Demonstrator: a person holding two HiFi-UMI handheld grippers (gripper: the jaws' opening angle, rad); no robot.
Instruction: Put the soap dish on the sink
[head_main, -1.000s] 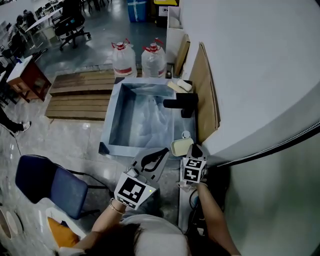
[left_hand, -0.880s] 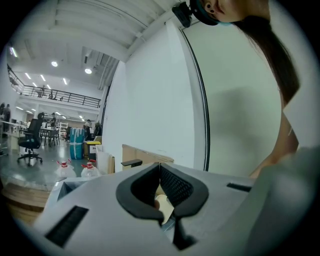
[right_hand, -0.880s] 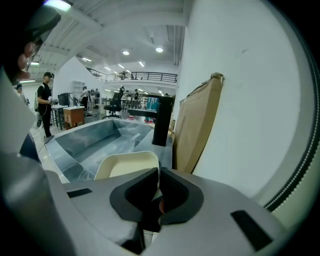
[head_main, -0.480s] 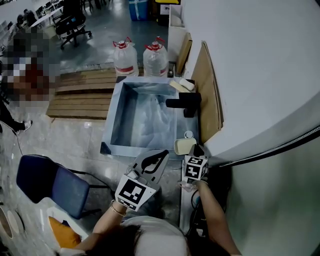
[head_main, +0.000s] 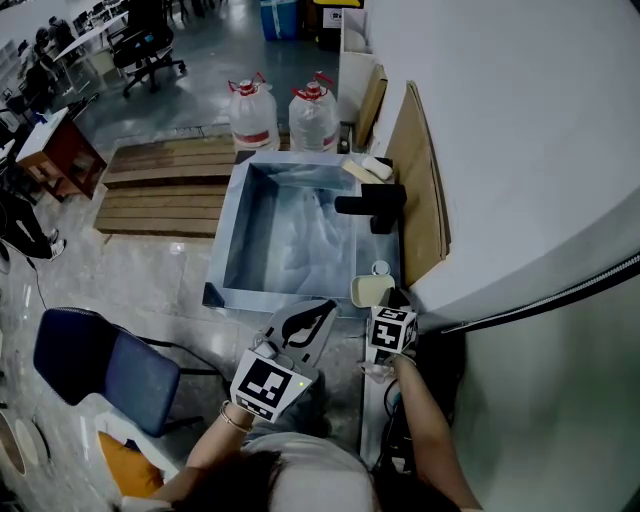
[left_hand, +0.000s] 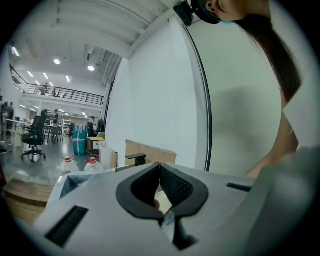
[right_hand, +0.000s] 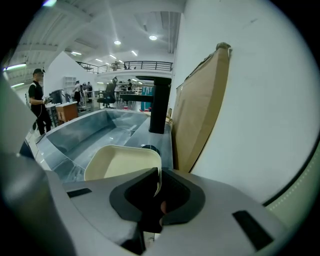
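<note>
Pinched by its near rim in right tool: cream rounded-rectangular plastic soap dish, projecting ahead of jaws, over grey metal sink ledge, frame centre. Left tool: pressed together, empty.

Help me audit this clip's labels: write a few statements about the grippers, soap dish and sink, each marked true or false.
1. The right gripper is shut on the soap dish at its rim. True.
2. The left gripper holds a sponge. False: its jaws are together, with nothing between them.
3. The soap dish lies down in the basin of the sink. False: it is by the sink's right ledge, held in the gripper.
4. A black faucet stands on that right ledge. True.
</note>
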